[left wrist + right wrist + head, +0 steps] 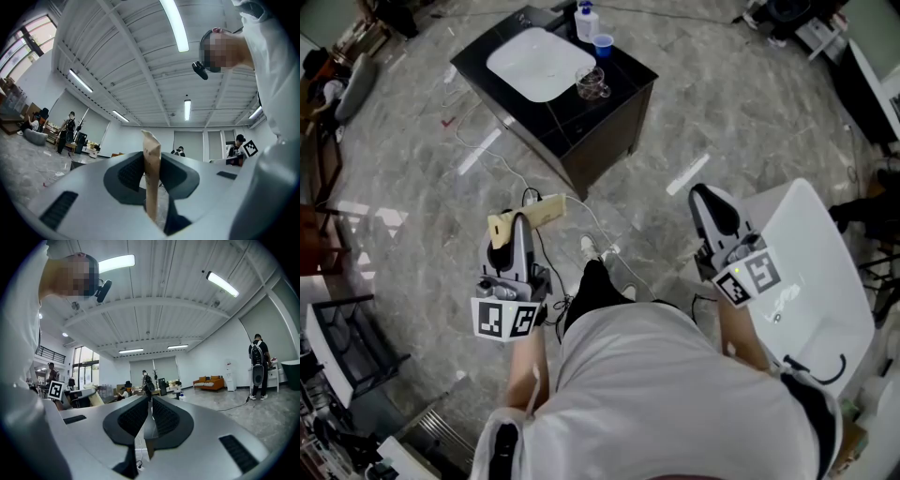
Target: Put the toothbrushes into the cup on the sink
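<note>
The left claw (151,164) is clamped on a flat tan packet (499,228) that stands up between its pads; whether a toothbrush is inside I cannot tell. The right claw (149,409) has its jaws pressed together. Only the head view shows the sink (539,62), a white basin in a black cabinet (609,131), well away across the floor. Beside the basin stand a clear cup (592,83), a blue cup (603,43) and a white bottle (587,22), their contents too small to tell. The floor (422,187) is grey marble. The claw views show a ribbed white ceiling (140,70), distant people and an orange sofa (208,382).
</note>
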The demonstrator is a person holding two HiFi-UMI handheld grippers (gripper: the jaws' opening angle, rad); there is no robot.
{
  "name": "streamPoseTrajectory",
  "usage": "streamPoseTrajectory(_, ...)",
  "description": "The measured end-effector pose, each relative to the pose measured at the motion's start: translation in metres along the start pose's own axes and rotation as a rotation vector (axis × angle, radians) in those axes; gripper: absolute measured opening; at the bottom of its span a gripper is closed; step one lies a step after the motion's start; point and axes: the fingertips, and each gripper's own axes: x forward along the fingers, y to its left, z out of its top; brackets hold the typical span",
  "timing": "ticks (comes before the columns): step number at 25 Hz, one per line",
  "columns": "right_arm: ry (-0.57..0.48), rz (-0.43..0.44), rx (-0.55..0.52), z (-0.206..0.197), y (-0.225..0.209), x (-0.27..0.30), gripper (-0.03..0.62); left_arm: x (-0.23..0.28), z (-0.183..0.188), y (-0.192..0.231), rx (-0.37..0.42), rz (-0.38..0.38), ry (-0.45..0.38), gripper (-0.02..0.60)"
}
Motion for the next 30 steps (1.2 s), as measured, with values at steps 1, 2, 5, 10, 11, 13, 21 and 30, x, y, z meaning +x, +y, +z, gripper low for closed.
streamPoseTrajectory(1, 0.002, -0.002, -0.003, 0.002, -0.003, 0.008, 0.051, 0.008, 0.0, 0.005, 0.0, -0.005, 0.0, 0.074)
streamPoseTrajectory(2, 0.003, -0.005, -0.006, 0.004, -0.005, 0.016, 0.051, 0.015, 0.0, 0.01, -0.001, -0.01, 0.0, 0.074)
streamPoseTrajectory(5, 0.003, -0.01, -0.011, 0.009, -0.012, 0.041, 0.051, 0.037, 0.0, 0.026, -0.011, -0.023, -0.001, 0.074)
streamPoseTrajectory(10, 0.01, -0.006, -0.007, 0.009, -0.019, 0.089, 0.051, 0.066, -0.002, 0.059, -0.023, -0.026, 0.006, 0.074)
streamPoseTrajectory(11, 0.012, -0.005, -0.005, 0.008, -0.019, 0.097, 0.051, 0.07, -0.003, 0.066, -0.026, -0.023, 0.009, 0.074)
streamPoseTrajectory(13, 0.018, -0.003, -0.003, 0.007, -0.019, 0.111, 0.051, 0.077, -0.006, 0.079, -0.034, -0.018, 0.017, 0.074)
streamPoseTrajectory(21, 0.036, -0.034, -0.015, 0.009, -0.025, 0.156, 0.051, 0.11, -0.015, 0.118, -0.077, -0.047, 0.022, 0.074)
streamPoseTrajectory(30, 0.036, -0.066, -0.023, 0.009, -0.024, 0.203, 0.051, 0.145, -0.024, 0.155, -0.117, -0.1, 0.038, 0.074)
